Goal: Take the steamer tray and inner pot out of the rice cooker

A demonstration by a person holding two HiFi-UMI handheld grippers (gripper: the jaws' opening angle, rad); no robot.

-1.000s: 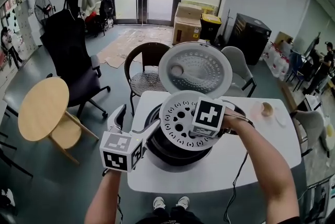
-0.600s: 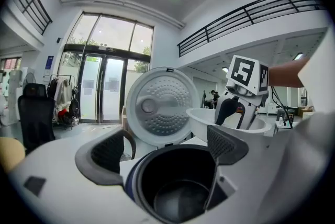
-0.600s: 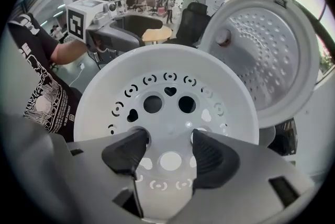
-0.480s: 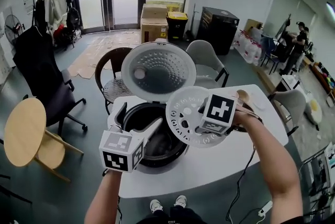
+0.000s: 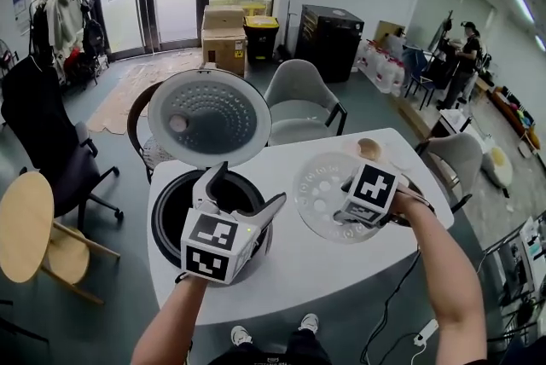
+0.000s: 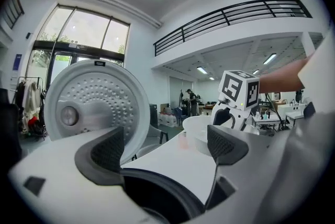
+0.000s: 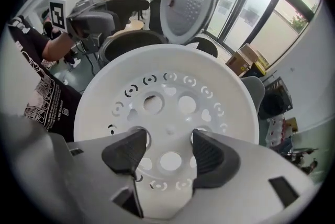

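Note:
The white perforated steamer tray (image 5: 322, 193) hangs above the white table, to the right of the rice cooker (image 5: 167, 228). My right gripper (image 5: 351, 214) points down and is shut on it; in the right gripper view the pads (image 7: 125, 150) sit against the tray (image 7: 167, 87) near its centre holes. The cooker's lid (image 5: 209, 116) stands open and the dark inner pot (image 5: 183, 199) sits inside. At the cooker's front rim my left gripper (image 5: 243, 193) is open, nothing between its fingers. The left gripper view looks over the pot (image 6: 157, 202) toward the lid (image 6: 94, 108).
The white table (image 5: 299, 274) carries a small tan object (image 5: 368, 148) at its far right. A grey chair (image 5: 299, 103) stands behind the table, a round wooden table (image 5: 21, 223) and a black office chair (image 5: 43, 124) to the left. A cable (image 5: 388, 304) hangs off the table's front right.
The right gripper has carried the steamer tray from above the cooker to the right, over the table. The left gripper has shifted from the cooker's left side to its front rim.

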